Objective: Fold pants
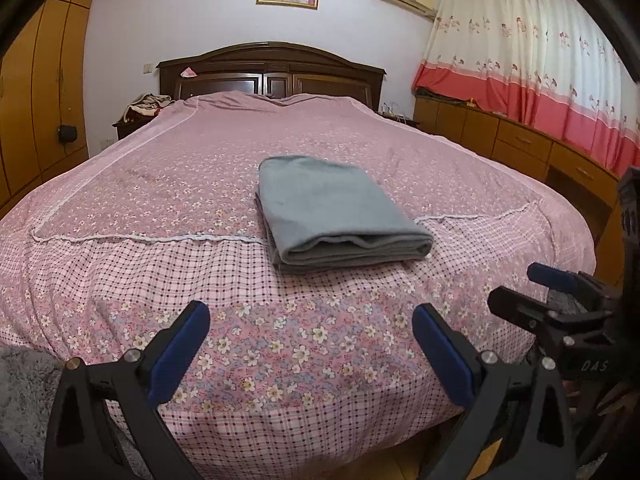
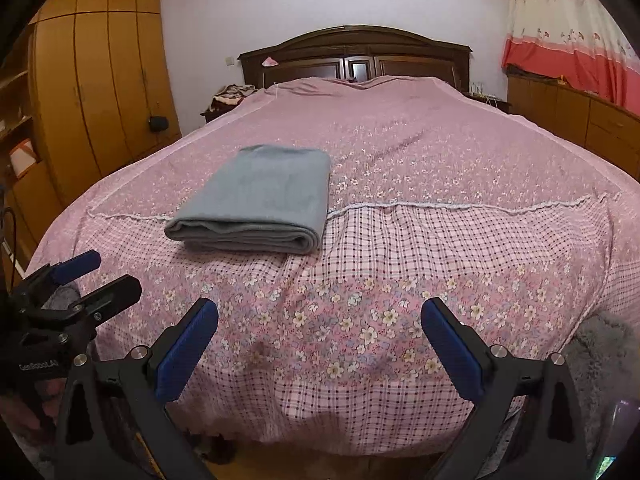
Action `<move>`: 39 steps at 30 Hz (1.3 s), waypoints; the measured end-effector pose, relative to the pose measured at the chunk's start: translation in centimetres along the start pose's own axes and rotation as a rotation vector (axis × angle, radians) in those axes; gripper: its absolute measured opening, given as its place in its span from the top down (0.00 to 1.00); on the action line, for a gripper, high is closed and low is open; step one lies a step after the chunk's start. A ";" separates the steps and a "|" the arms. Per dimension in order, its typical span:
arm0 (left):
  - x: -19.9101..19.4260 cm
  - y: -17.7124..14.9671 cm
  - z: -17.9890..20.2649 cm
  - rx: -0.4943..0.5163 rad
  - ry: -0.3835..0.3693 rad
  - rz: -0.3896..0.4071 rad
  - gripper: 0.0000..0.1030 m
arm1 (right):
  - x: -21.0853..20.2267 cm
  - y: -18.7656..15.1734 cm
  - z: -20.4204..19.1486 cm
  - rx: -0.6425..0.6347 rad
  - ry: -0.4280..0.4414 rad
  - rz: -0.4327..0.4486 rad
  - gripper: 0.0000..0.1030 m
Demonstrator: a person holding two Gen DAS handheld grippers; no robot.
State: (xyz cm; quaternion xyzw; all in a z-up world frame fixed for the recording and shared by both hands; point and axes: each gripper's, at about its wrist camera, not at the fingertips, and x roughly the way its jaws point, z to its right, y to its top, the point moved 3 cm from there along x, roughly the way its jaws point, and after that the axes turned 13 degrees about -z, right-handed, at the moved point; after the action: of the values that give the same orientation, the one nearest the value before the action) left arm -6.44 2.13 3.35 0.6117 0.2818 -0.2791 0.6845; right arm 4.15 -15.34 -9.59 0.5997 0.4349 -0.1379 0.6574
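The grey pants (image 1: 340, 212) lie folded into a thick rectangle on the pink floral bedspread (image 1: 160, 184), fold edge toward me. In the right wrist view the same pants (image 2: 260, 200) sit left of centre on the bedspread (image 2: 440, 184). My left gripper (image 1: 311, 330) hangs open over the foot of the bed, well short of the pants, with nothing between its blue pads. My right gripper (image 2: 319, 326) is open too, near the bed's foot and to the right of the pants. Each gripper shows at the edge of the other's view: the right gripper (image 1: 532, 288) and the left gripper (image 2: 96, 276).
A dark wooden headboard (image 1: 272, 68) stands at the far end. Wooden wardrobes (image 2: 104, 80) line the left wall, a low cabinet (image 1: 520, 140) and curtains (image 1: 540, 60) the right. Clothes lie heaped on a nightstand (image 1: 146, 106). Grey fluffy fabric (image 2: 600, 352) lies near the bed's foot.
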 end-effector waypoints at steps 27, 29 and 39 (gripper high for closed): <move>0.0 -0.3 0.0 -0.001 0.003 0.000 0.00 | 0.6 -0.1 -0.3 -0.004 0.020 -0.023 0.00; 0.2 -0.3 0.0 -0.004 0.003 -0.003 0.00 | 0.8 -0.2 -0.6 -0.015 0.013 -0.030 0.00; 0.4 -0.3 -0.3 -0.010 -0.005 -0.005 0.00 | 0.6 -0.4 -1.2 -0.031 0.008 -0.014 0.00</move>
State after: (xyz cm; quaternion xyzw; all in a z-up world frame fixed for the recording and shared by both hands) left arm -6.44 2.40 2.83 0.6069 0.2827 -0.2810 0.6876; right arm 3.71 -14.10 -10.18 0.5869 0.4438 -0.1331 0.6640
